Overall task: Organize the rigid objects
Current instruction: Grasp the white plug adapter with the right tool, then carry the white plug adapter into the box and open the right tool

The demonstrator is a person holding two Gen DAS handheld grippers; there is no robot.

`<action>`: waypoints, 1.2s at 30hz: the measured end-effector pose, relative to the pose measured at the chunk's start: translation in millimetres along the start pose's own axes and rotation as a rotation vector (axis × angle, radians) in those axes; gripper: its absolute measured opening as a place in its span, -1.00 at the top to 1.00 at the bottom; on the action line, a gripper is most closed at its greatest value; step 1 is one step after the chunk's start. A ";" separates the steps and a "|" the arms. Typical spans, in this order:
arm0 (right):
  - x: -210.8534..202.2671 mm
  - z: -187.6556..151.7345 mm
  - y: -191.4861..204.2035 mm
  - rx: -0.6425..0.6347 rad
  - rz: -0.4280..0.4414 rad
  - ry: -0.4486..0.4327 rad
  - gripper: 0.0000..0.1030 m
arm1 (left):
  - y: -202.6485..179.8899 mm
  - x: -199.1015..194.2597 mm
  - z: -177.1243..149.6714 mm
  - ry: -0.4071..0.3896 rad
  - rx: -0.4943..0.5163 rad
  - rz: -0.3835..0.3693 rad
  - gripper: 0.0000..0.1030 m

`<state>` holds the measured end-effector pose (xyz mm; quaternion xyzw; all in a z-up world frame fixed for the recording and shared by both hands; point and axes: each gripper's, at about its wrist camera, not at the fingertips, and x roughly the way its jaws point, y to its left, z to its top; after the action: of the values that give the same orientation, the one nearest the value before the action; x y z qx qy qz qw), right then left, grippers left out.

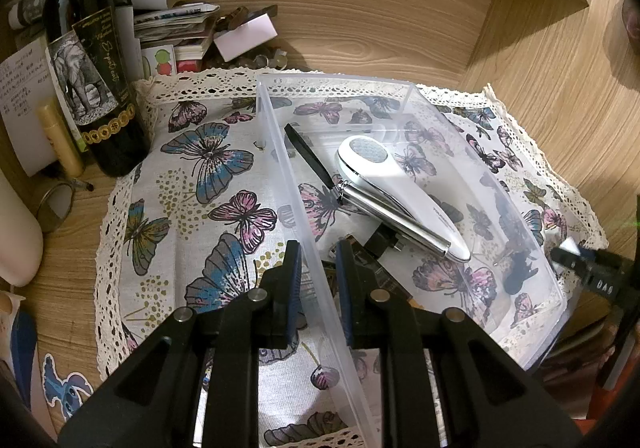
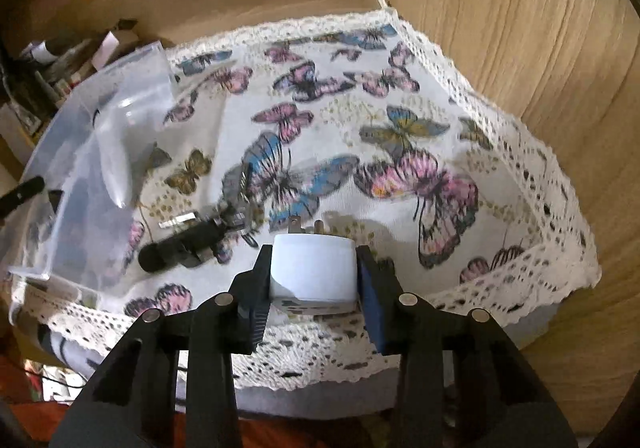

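Note:
A clear plastic bin [image 1: 280, 151] stands on the butterfly cloth [image 1: 192, 207]. Inside it lie a white handheld device [image 1: 384, 183], a silver pocket knife [image 1: 392, 219] with a black strap, and small dark items [image 1: 380, 244]. My left gripper [image 1: 318, 272] straddles the bin's near wall, one finger on each side, closed on it. My right gripper [image 2: 314, 276] is shut on a white plug adapter [image 2: 314, 272], prongs forward, held above the cloth [image 2: 400, 135]. The bin [image 2: 100, 151] is at its left. A black and silver tool [image 2: 188, 244] lies on the cloth beside the bin.
A dark wine bottle [image 1: 92, 67], a yellow tube [image 1: 60, 135], stacked papers and boxes [image 1: 180, 27] crowd the back left. A metal ring [image 1: 56, 203] and a white object [image 1: 16, 232] lie at left. Wooden walls [image 1: 540, 67] enclose the back and right.

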<state>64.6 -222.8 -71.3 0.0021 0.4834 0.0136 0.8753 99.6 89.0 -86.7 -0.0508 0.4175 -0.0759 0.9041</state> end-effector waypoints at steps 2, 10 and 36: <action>-4.2 7.4 2.4 -0.005 0.006 -0.024 0.29 | -0.2 -0.3 -0.1 0.000 -0.003 -0.001 0.67; -24.3 50.1 37.6 -0.099 0.087 -0.146 0.29 | -0.4 -0.7 -0.1 0.001 -0.003 0.000 0.68; 13.6 65.9 182.5 -0.505 0.319 -0.043 0.29 | 2.1 -0.9 -0.4 0.002 -0.018 -0.003 0.68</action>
<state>123.7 -39.4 -44.6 -0.1394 0.4399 0.2707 0.8449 98.9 91.2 -86.6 -0.0595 0.4191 -0.0736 0.9030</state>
